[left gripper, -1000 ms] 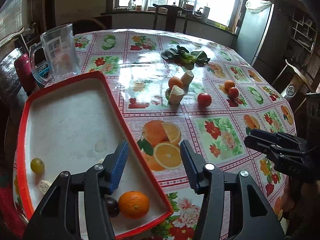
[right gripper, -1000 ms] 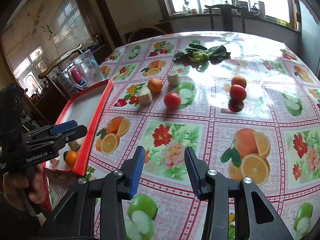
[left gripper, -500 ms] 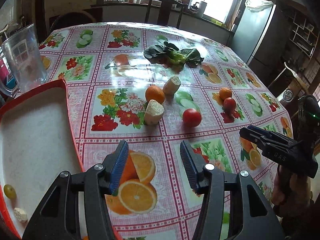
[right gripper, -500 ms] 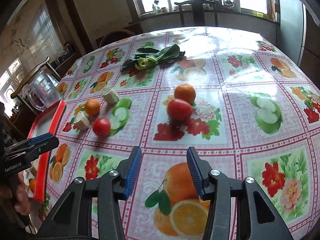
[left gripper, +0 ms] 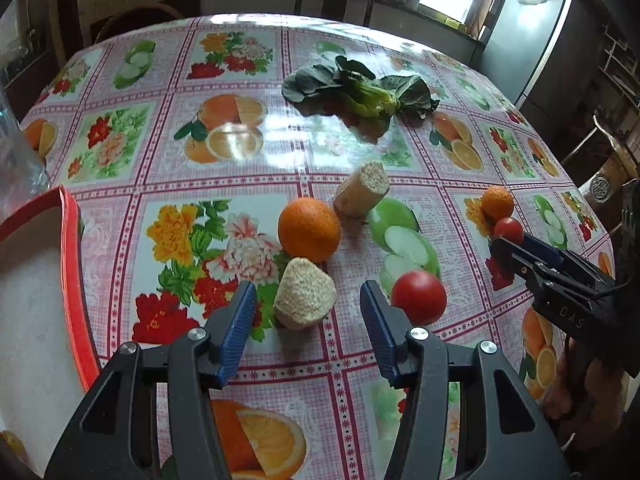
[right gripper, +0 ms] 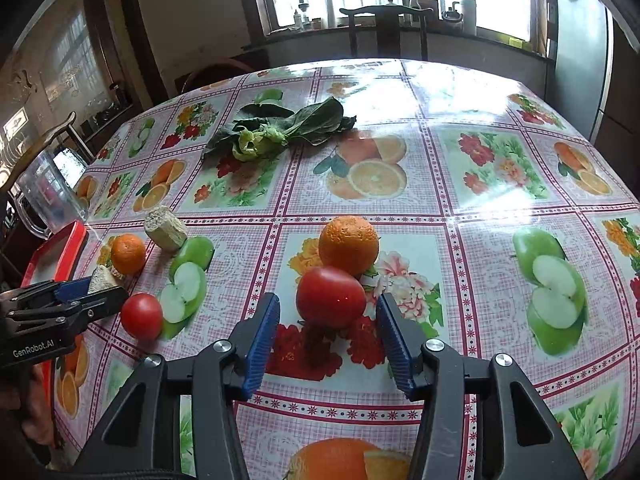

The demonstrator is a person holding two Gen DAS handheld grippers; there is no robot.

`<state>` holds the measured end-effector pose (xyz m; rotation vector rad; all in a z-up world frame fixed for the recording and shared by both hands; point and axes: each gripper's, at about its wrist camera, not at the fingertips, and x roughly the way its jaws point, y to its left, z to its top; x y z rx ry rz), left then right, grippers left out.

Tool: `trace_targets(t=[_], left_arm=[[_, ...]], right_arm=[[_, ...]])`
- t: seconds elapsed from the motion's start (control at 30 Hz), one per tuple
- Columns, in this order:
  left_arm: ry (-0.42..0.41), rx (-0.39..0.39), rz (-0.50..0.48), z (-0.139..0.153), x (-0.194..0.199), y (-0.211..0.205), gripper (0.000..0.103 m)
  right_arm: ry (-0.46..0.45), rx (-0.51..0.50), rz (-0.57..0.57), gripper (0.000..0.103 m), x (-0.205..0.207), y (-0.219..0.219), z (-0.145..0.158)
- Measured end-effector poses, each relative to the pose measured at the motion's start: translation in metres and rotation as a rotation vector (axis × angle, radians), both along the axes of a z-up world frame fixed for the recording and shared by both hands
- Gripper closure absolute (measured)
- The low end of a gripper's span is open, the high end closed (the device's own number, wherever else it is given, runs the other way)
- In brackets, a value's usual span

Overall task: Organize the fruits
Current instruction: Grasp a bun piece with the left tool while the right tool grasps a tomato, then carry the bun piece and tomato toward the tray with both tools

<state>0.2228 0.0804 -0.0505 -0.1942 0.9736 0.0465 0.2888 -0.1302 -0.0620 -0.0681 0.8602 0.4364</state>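
Leafy greens (left gripper: pixel 360 90) (limp) on the patterned tablecloth (left gripper: pixel 240 60); clear jug (right gripper: pixel 48 192) beyond.

Red tray (left gripper: pixel 72 264) cut off by left and bottom edges in left wrist view, contents mostly out of frame. Clear jug (left gripper: pixel 16 152) clipped at left edge there, only one wall showing. In right wrist view the left hand-held gripper (right gripper: pixel 100 296) covers most of the near pale cut chunk (right gripper: pixel 102 276). Windowsill bottles (right gripper: pixel 412 0) too small and backlit to identify. Bench (right gripper: pixel 500 208) near edge hidden behind gripper bodies.
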Motion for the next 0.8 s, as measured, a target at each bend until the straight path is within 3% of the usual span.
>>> trace_targets(t=[0.03,0.23,0.27,0.8], left_arm=[[0.003,-0.002,-0.008,-0.001,0.001,0.000,0.051],[-0.005,0.067,-0.065,-0.001,-0.005,-0.010,0.071],[-0.005,0.077,-0.070,-0.001,-0.007,-0.010,0.077],[-0.115,-0.064,-0.059,0.024,-0.095,0.002,0.078]], right_arm=[[-0.002,0.000,0.000,0.068,0.000,0.000,0.000],[0.024,0.050,0.022,0.069,-0.019,-0.009,0.004],[0.024,0.058,0.028,0.069,-0.026,-0.010,0.006],[-0.037,0.152,0.179,0.069,-0.122,0.009,0.067]])
